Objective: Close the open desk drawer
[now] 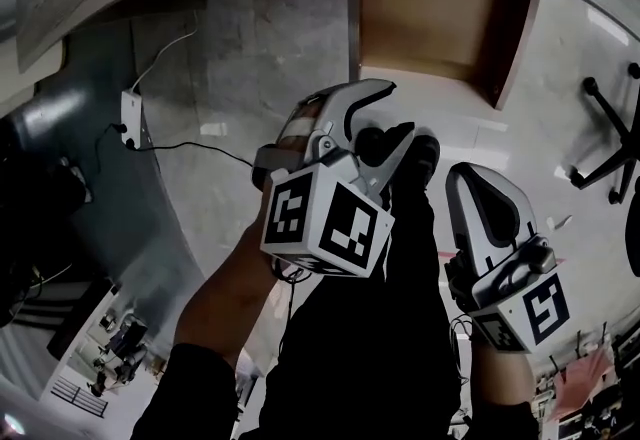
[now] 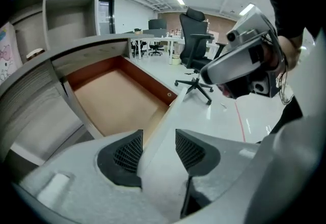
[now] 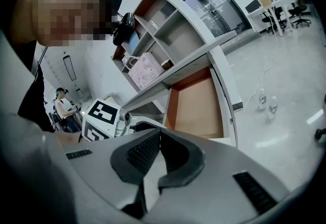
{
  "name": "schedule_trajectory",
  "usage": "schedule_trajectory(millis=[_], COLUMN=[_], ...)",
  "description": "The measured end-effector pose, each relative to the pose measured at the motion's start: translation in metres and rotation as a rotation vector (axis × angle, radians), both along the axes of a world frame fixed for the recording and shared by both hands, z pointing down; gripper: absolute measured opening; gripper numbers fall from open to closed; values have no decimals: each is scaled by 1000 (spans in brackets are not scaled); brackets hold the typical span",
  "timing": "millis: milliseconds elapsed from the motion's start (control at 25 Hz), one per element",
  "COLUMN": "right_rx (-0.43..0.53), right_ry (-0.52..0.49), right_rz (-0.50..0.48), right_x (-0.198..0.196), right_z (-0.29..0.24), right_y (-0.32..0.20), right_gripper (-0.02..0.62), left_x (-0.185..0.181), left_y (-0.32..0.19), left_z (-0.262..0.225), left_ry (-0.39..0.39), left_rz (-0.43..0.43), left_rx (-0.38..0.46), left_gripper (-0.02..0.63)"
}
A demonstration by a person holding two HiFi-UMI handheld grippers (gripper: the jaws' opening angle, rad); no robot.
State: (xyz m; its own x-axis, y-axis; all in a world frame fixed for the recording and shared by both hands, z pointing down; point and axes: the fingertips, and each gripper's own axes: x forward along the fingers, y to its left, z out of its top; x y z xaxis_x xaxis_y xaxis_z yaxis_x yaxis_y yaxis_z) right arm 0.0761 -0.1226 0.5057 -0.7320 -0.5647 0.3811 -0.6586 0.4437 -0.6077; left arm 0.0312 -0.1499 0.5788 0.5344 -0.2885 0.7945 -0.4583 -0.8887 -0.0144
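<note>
The open desk drawer (image 1: 420, 8) shows its bare brown bottom under the curved white desk top, empty as far as I see. My left gripper (image 1: 385, 113) hangs just in front of it. In the left gripper view this gripper (image 2: 159, 141) is open, and the drawer's white front panel (image 2: 165, 116) runs up through the gap between its pads, untouched. My right gripper (image 1: 470, 178) is lower and to the right, off the drawer. In the right gripper view its pads (image 3: 145, 151) meet at the tips with nothing between them. The drawer (image 3: 196, 106) lies beyond them.
A power strip (image 1: 131, 118) with cables lies on the floor at the left. An office chair (image 2: 196, 39) stands on the floor right of the drawer, its base (image 1: 610, 148) at the head view's right edge. Two bottles (image 3: 267, 103) stand on the floor. Shelves (image 3: 153, 45) rise above the desk.
</note>
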Motion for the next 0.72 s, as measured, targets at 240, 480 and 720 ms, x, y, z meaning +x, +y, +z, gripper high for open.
schedule_trajectory(millis=[240,480,720], right_rx=[-21,-27,-41], right_ry=[-11,-21,-29], right_rz=[6,15,19], right_x=[-1,-3,0], right_z=[7,8,10], right_y=[1,0,3], right_gripper=[13,14,14], left_x=[-6,-6,-6], left_y=[-4,-5,-5], left_z=[4,4,3], left_ry=[-60,-93,-114], left_rz=[46,70,100], left_rx=[57,91,119], left_gripper=[133,124,115])
